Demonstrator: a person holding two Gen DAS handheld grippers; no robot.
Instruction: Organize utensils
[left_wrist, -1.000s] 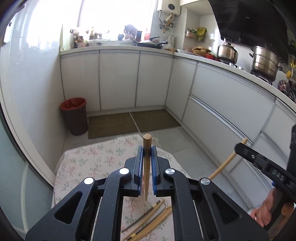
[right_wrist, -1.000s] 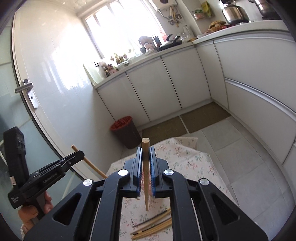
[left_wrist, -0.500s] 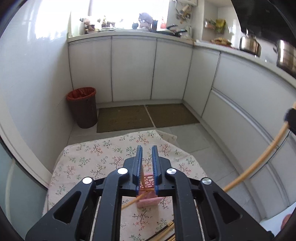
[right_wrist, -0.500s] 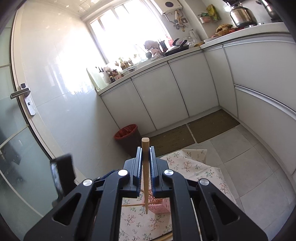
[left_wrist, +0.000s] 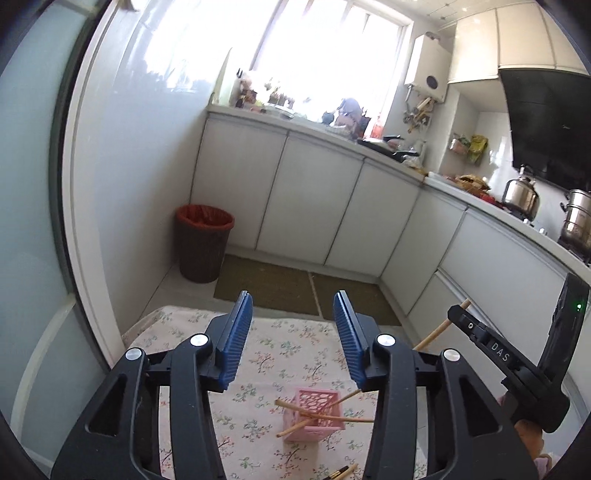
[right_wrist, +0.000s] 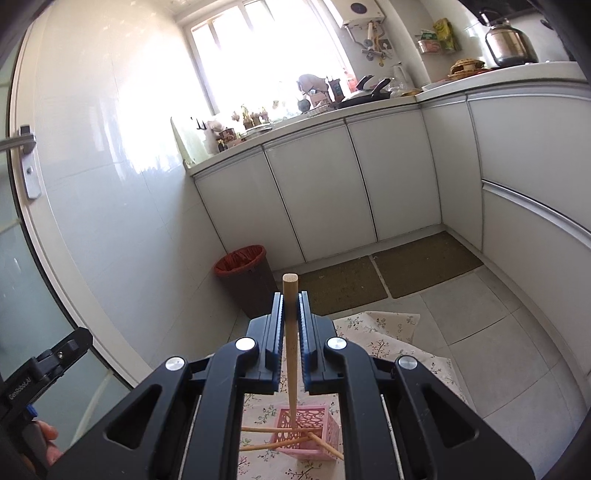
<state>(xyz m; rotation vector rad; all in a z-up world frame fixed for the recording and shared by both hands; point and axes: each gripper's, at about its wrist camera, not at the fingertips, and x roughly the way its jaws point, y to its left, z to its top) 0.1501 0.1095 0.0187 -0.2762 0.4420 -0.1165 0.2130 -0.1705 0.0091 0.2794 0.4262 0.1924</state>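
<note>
While both views share the white cabinets (left_wrist: 310, 206) and the red-lined bin (left_wrist: 204, 242), only the left wrist view takes in the stove side: kettle (left_wrist: 521, 194), steel pot (left_wrist: 578, 221), black hood (left_wrist: 550, 122). Only the right wrist view shows the door handle (right_wrist: 26, 147) at far left.

Floral tablecloth (left_wrist: 284, 354) lies below both grippers. Pink basket (left_wrist: 316, 415) stands on it, with several chopsticks (left_wrist: 291, 406) leaning out over its rim at mixed angles. Left view alone shows more chopstick ends (left_wrist: 341, 472) lying on the cloth at the bottom edge.

Left gripper (left_wrist: 293, 332): jaws have just been opening, now spread apart with nothing between them, angled down above the basket.

Right gripper (right_wrist: 290, 332): clamped on one wooden chopstick (right_wrist: 290, 332), held near upright, thick end up, thin tip down inside the basket (right_wrist: 304, 432). In the left view it appears at right, a hand (left_wrist: 528, 432) on its grip.
</note>
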